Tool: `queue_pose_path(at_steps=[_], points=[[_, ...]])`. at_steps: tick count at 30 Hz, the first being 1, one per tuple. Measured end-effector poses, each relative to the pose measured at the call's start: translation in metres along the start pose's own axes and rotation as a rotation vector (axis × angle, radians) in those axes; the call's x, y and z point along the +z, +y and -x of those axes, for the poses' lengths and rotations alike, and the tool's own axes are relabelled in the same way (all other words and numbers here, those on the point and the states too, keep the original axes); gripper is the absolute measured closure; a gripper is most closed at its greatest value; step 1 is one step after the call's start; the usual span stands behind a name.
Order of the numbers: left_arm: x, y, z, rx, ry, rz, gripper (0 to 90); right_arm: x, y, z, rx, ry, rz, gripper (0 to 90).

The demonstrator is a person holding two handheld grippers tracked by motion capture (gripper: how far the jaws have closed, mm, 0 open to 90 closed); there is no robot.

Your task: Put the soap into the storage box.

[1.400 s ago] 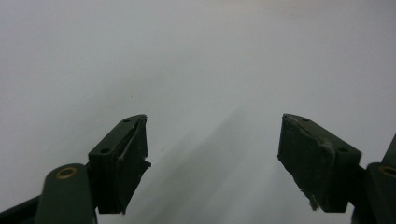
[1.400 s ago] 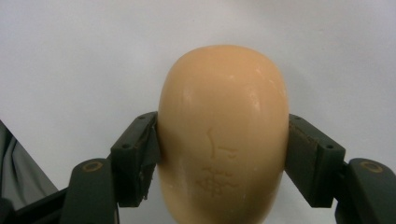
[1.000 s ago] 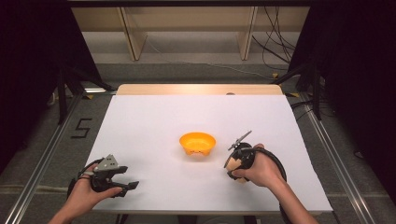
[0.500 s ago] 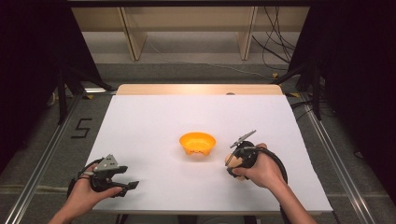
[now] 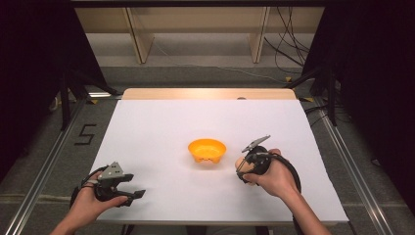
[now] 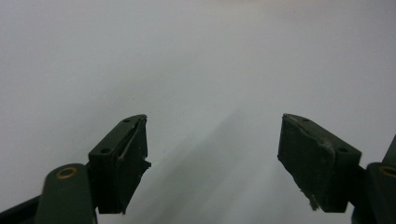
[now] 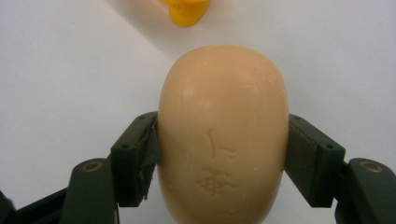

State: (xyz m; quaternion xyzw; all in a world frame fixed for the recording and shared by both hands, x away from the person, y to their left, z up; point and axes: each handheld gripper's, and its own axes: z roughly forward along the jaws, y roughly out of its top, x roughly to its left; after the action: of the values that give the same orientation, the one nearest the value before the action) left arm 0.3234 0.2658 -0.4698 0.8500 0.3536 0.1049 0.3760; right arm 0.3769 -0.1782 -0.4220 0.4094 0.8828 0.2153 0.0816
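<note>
A small orange dish (image 5: pixel 207 150) stands on its feet at the middle of the white table (image 5: pixel 161 127); its edge (image 7: pixel 185 11) peeks in at the top of the right gripper view. My right gripper (image 5: pixel 242 169) sits just right of the dish, shut on a peach-coloured oval soap bar (image 7: pixel 223 130) with an embossed mark; the soap (image 5: pixel 243 165) barely shows past the hand in the high view. My left gripper (image 5: pixel 131 193) rests near the table's front left corner, open, with only bare table between its pads (image 6: pixel 125 158).
Wooden shelf legs (image 5: pixel 136 36) and loose cables (image 5: pixel 288 49) lie on the floor beyond the table's far edge. A metal rail (image 5: pixel 44 171) runs along the left side, and a floor mark "5" (image 5: pixel 84 133) is beside it.
The right gripper with the soap has lifted and shifted slightly toward the dish. The left gripper has stayed put.
</note>
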Motion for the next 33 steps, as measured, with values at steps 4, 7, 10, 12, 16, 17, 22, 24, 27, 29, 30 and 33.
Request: queue_pose_path(at_steps=[4, 7, 10, 12, 16, 17, 22, 24, 27, 29, 30, 33], points=[[0.0, 0.0, 0.0, 0.002, 0.0, 0.001, 23.8, 0.0, 0.001, -0.002, 0.004, -0.001, 0.019, 33.6], [-0.001, 0.0, -0.001, 0.01, 0.008, -0.006, 23.8, -0.001, 0.002, -0.001, -0.002, -0.018, 0.027, 33.6], [-0.001, 0.0, -0.001, 0.012, 0.007, -0.006, 23.8, -0.001, 0.002, -0.002, -0.007, -0.006, 0.034, 33.6], [-0.001, 0.0, -0.001, 0.011, 0.008, -0.004, 23.8, -0.001, 0.003, -0.002, -0.005, -0.004, 0.039, 33.6], [-0.001, 0.0, -0.001, 0.009, 0.008, -0.003, 23.8, -0.003, 0.005, -0.002, -0.01, -0.018, 0.053, 33.6], [-0.001, 0.0, -0.001, 0.009, 0.009, -0.004, 23.8, -0.003, 0.005, -0.001, -0.017, -0.02, 0.056, 33.6], [0.0, 0.0, 0.0, -0.001, 0.002, 0.006, 23.8, -0.004, 0.008, -0.002, -0.017, -0.023, 0.068, 33.6], [0.0, 0.0, 0.0, 0.001, 0.002, 0.004, 23.8, -0.004, 0.01, -0.002, -0.023, -0.017, 0.068, 33.6], [-0.001, 0.0, -0.001, 0.011, 0.01, -0.005, 23.8, -0.004, 0.012, -0.003, -0.033, -0.031, 0.074, 33.6], [-0.001, 0.0, 0.0, 0.009, 0.01, -0.003, 23.8, -0.005, 0.014, -0.003, -0.026, -0.03, 0.075, 33.6], [-0.001, 0.0, 0.0, 0.009, 0.008, -0.002, 23.8, -0.005, 0.015, -0.004, -0.031, -0.03, 0.077, 33.6], [-0.001, 0.001, -0.001, 0.015, 0.012, -0.006, 23.8, -0.006, 0.018, -0.005, -0.024, -0.026, 0.081, 33.6]])
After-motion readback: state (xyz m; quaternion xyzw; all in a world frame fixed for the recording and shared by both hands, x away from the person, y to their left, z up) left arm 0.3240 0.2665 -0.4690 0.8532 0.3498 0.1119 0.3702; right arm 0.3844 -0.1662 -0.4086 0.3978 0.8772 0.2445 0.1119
